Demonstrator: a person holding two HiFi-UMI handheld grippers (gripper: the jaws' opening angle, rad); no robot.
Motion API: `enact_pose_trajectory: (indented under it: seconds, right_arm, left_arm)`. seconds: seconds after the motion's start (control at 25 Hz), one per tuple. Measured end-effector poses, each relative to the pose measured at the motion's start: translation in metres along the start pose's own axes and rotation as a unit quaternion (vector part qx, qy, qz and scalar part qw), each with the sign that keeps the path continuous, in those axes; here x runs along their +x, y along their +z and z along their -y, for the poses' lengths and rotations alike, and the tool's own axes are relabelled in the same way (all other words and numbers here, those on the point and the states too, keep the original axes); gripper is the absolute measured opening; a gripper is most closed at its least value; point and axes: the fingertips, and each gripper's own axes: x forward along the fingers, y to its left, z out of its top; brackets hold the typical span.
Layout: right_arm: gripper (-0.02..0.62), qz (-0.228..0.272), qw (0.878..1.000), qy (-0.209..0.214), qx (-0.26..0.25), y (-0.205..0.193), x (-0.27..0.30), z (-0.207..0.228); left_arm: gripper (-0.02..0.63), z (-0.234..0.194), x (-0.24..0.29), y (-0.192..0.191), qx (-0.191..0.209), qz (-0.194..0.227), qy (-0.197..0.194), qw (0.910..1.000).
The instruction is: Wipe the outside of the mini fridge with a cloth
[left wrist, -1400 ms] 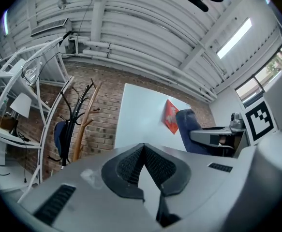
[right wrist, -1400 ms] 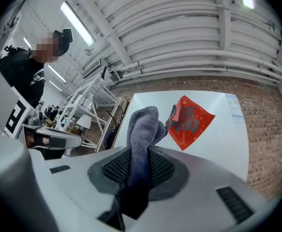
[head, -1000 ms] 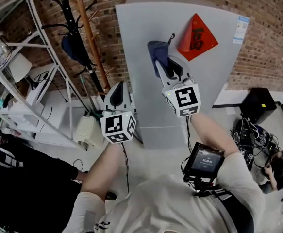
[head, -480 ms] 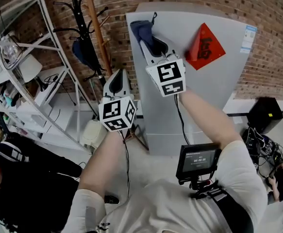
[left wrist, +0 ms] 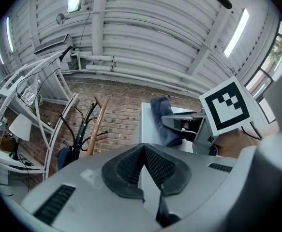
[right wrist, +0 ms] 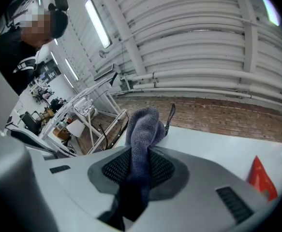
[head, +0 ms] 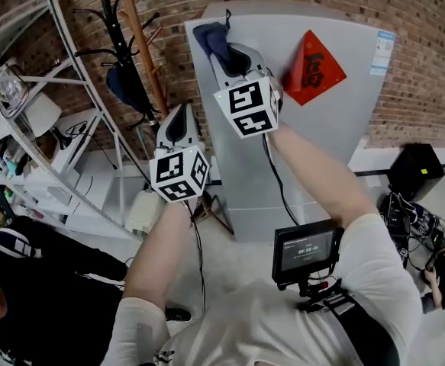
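Right now my right tongs (right wrist: 138, 166) are clamped on the cloth (right wrist: 143, 129), a grey-blue bundle that fills the gap between the dark ribbed pads and bulges out past the tips. A thin loop sticks up from its far side. In the head view the cloth sits at the upper left corner of the mini fridge (head: 314, 136), against its pale grey face, with the marker cube on the tongs turned back toward me.

My left tongs (left wrist: 143, 163) are drawn together, pads meeting at the tips, with nothing between them. They hang lower and to the left, just off the fridge's left edge, and I cannot tell whether they touch it. Their own camera looks up past that edge to the cloth and the right tongs.

On the fridge front, a red diamond sticker (head: 314, 67) sits to the right of the cloth, and a small label (head: 383, 52) is near the top right corner. Behind stands a brick wall (head: 436, 67). A wooden coat rack (head: 134, 52) is left of the fridge, then a white metal shelf (head: 69, 128). A small screen (head: 306, 250) hangs at my waist.
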Motion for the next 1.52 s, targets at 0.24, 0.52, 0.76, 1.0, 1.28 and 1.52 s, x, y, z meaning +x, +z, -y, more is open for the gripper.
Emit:
enact_pose_trajectory:
  seconds: [0.24, 0.52, 0.76, 1.0, 1.28, 1.52]
  right_arm:
    - [0.086, -0.011, 0.999, -0.038, -0.020, -0.006, -0.023, 0.036]
    - [0.086, -0.029, 0.995, -0.088, -0.026, -0.017, -0.054, 0.090]
    - [0.086, -0.042, 0.992, -0.113, -0.024, -0.027, -0.074, 0.120]
    - [0.086, -0.021, 0.993, -0.112, -0.012, -0.020, -0.090, 0.134]
    - [0.086, -0.012, 0.991, -0.135, 0.000, -0.024, -0.124, 0.179]
    - [0.086, -0.051, 0.985, -0.167, -0.003, -0.059, -0.148, 0.226]
  left_arm:
    - [0.003, 0.022, 0.011, 0.000, -0.010, 0.003, -0.025, 0.9996]
    - [0.003, 0.065, 0.025, -0.002, -0.023, 0.007, -0.060, 0.9979]
    - [0.003, 0.095, 0.032, -0.005, -0.029, 0.004, -0.081, 0.9963]
    - [0.003, 0.112, 0.038, -0.005, -0.033, 0.005, -0.093, 0.9951]
    - [0.003, 0.138, 0.051, -0.011, -0.040, 0.002, -0.108, 0.9934]
    - [0.003, 0.169, 0.061, -0.016, -0.043, 0.000, -0.124, 0.9913]
